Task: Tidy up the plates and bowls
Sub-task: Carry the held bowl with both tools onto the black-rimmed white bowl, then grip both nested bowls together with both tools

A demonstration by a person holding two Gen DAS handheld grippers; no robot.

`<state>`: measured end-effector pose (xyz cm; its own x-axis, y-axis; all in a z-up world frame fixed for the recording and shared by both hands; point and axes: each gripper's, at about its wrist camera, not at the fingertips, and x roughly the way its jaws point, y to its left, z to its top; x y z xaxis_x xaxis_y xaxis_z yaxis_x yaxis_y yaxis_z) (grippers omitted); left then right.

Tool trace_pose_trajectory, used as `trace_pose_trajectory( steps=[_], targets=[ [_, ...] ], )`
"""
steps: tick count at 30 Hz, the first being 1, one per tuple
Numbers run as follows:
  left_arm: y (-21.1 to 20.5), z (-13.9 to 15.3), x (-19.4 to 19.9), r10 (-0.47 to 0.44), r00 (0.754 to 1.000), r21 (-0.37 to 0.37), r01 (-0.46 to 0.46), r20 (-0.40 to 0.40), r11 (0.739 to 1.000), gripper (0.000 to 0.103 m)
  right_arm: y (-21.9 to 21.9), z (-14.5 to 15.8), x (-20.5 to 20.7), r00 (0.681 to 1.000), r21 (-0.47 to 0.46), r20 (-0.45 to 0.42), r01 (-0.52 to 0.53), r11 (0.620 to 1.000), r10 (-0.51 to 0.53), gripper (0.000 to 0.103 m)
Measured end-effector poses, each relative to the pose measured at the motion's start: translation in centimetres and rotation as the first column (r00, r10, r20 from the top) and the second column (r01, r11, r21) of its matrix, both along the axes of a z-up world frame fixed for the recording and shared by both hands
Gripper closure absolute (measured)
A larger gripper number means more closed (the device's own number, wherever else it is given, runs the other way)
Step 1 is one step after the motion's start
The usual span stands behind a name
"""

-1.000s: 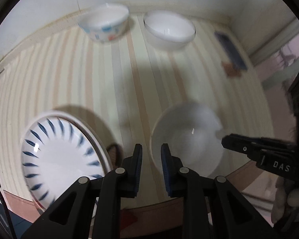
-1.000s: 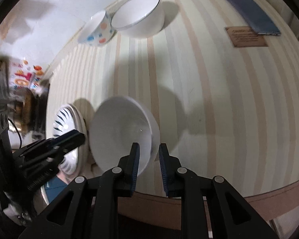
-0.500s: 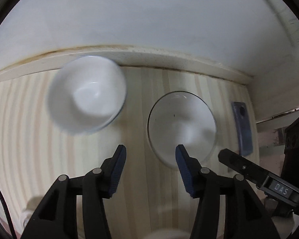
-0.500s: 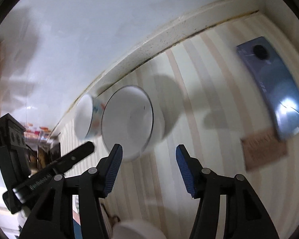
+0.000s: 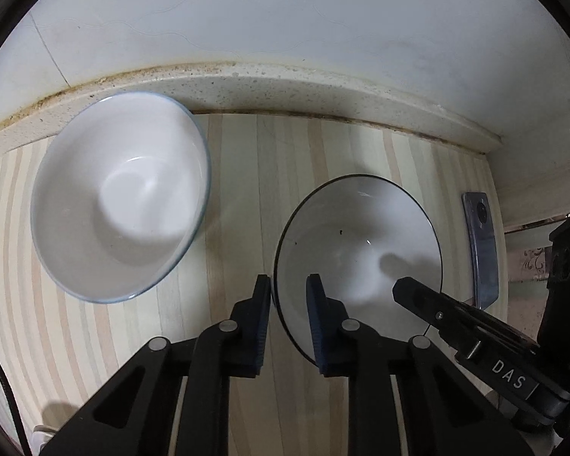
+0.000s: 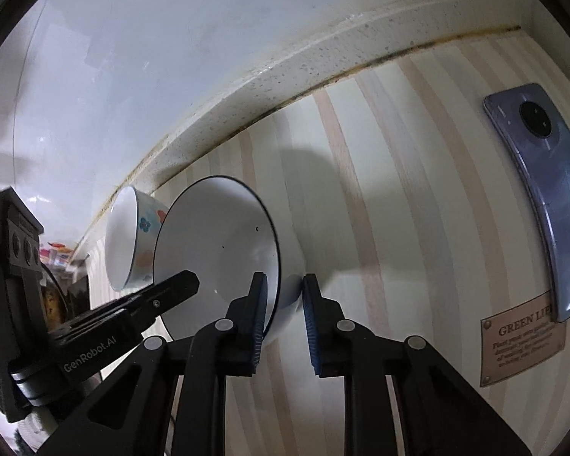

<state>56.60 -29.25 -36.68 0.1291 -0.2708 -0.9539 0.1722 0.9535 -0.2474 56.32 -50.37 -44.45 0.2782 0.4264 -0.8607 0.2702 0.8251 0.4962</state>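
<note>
A white bowl with a thin dark rim (image 5: 361, 250) stands on the striped table near the back wall. My left gripper (image 5: 288, 300) straddles its left rim, one finger outside and one inside, partly closed. My right gripper (image 6: 283, 296) straddles the same bowl (image 6: 216, 250) at its right rim, also partly closed. The right gripper's finger (image 5: 429, 300) reaches over the bowl in the left wrist view. A second white bowl with a blue rim (image 5: 121, 197) stands to the left; its outside has coloured flowers (image 6: 140, 243).
A speckled ledge (image 5: 285, 87) and a white wall run close behind the bowls. A blue-grey phone (image 6: 543, 190) lies to the right, with a brown "GREEN LIFE" label (image 6: 520, 342) in front of it.
Both grippers have moved closer to the dark-rimmed bowl. Their fingers have narrowed from wide open and now sit on either side of its rim.
</note>
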Motion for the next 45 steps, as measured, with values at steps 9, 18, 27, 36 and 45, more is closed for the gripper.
trace_pose_trajectory(
  steps=[9,18,27,36,45],
  targets=[
    [0.1,3.7,-2.7,-0.030,0.997,0.007,0.030,0.073,1.000,0.086,0.6,3.8,-2.8,0.998,-0.031,0.058,-0.039,0.999,0.041,0.082],
    [2.0,8.4,-9.6,-0.060,0.992,-0.028,0.064,0.112,0.998,0.086,1.6,9.2,-10.4,0.994,-0.037,0.082,-0.064,0.997,0.067,0.082],
    [4.3,8.7,-16.8,-0.106,0.992,-0.025,0.108,0.063,0.994,0.086,3.9,11.2,-18.3,0.996,-0.018,0.041,-0.078,0.997,0.079,0.082],
    [4.5,5.6,-19.7,-0.162,0.987,0.024,0.162,-0.005,0.987,0.086,5.5,8.2,-22.2,0.994,-0.024,-0.047,-0.101,0.995,0.100,0.082],
    [4.1,3.6,-21.0,-0.186,0.981,0.064,0.189,-0.051,0.980,0.086,5.8,6.6,-22.8,0.992,-0.044,-0.077,-0.108,0.993,0.105,0.082]
  ],
)
